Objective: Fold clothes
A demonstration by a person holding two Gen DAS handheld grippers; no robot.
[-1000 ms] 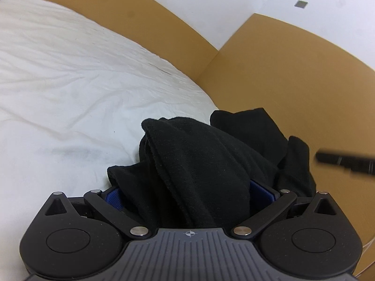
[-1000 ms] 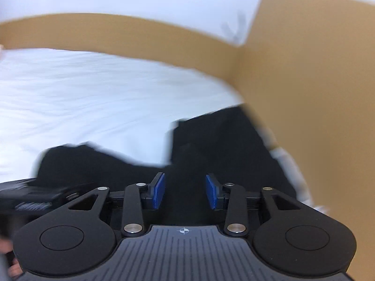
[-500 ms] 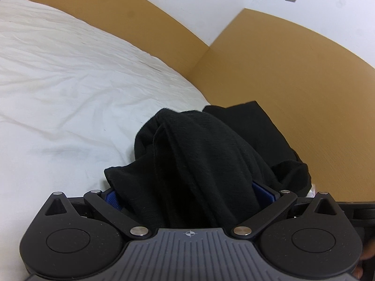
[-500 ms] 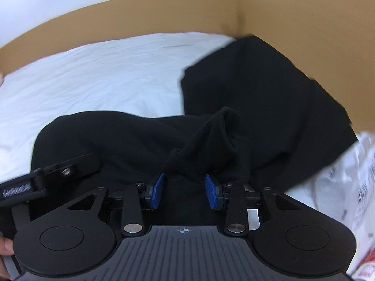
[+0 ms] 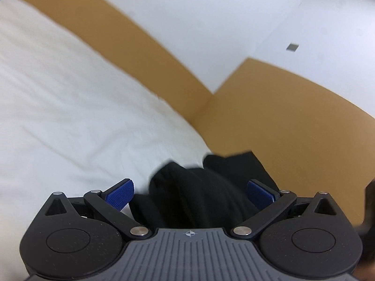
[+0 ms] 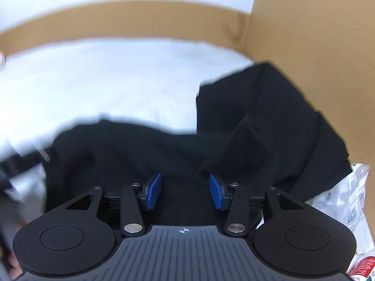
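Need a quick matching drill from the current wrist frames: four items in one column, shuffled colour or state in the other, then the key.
Items:
1. garment
2. bed sheet
3. left gripper
4. plastic bag

States:
A. white and printed, at the right edge beside the dark cloth
B. wide open, pads clear of the cloth
C. black, crumpled on the bed
D. plain white, spread under everything

Pairs: 1-C, 2-D, 3-B, 4-A
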